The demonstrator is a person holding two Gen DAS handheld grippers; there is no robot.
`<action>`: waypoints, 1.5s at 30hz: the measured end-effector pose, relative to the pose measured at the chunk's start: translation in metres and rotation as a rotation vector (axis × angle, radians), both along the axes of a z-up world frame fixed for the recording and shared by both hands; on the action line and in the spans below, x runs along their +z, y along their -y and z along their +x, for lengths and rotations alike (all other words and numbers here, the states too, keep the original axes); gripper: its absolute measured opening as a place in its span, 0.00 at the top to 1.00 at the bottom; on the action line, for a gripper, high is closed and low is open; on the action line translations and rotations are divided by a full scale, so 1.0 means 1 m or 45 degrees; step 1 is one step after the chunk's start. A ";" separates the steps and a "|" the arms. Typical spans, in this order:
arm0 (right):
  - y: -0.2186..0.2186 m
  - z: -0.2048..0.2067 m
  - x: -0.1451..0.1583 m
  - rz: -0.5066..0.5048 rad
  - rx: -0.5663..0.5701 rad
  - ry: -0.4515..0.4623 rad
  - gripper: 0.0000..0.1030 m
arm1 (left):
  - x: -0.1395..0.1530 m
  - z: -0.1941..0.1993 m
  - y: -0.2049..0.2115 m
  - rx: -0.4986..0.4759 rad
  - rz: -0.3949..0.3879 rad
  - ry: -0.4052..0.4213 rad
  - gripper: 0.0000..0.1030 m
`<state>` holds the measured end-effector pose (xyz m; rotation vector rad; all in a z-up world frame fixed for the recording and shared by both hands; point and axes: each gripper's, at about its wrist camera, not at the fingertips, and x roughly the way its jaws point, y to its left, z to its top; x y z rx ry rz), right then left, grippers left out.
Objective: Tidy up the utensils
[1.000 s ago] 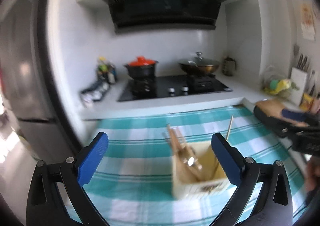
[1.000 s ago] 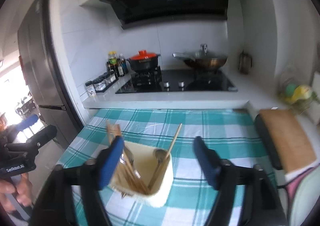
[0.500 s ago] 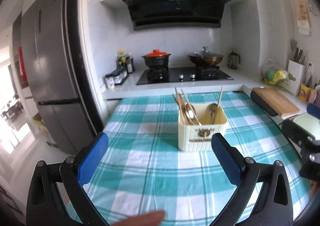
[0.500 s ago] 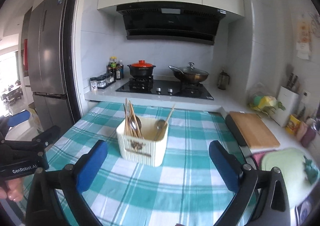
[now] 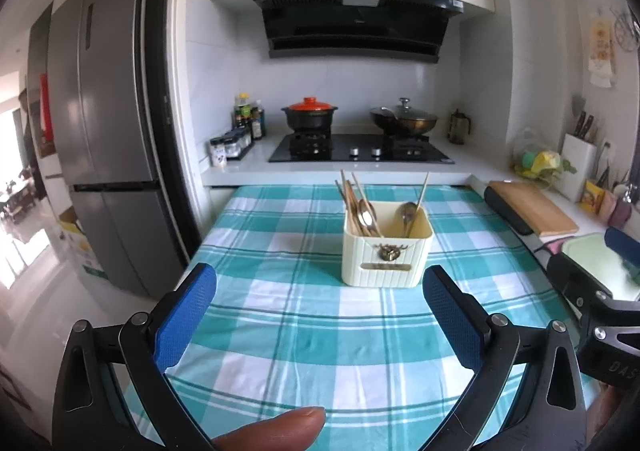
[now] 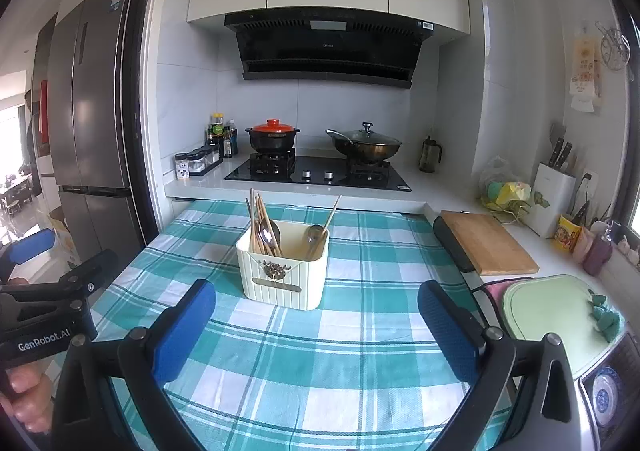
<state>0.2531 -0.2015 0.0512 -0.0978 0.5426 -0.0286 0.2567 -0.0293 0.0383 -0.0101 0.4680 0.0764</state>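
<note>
Cream utensil holder [image 5: 387, 253] holds chopsticks [image 5: 354, 200] and spoons [image 5: 407, 211]; left gripper [image 5: 320, 317] and right gripper [image 6: 316, 325] both released, empty, hovering near side

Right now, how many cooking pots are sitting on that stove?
2: a black pot with an orange lid on the left burner, and a lidded wok on the right burner.

Cream caddy [image 5: 386, 257] upright on cloth; utensils [image 5: 362, 211] inside
</note>
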 end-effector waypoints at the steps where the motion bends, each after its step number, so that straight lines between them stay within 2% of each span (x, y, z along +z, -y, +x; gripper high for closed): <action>1: 0.000 -0.002 0.001 0.004 -0.001 -0.001 0.00 | 0.000 -0.001 0.000 0.004 0.004 -0.002 0.00; 15: 0.000 -0.002 -0.001 0.009 -0.010 0.001 0.00 | -0.002 0.000 -0.001 0.020 0.031 -0.015 0.00; 45: -0.005 -0.001 -0.003 0.003 0.000 0.005 0.00 | -0.004 0.001 -0.005 0.025 0.021 -0.021 0.00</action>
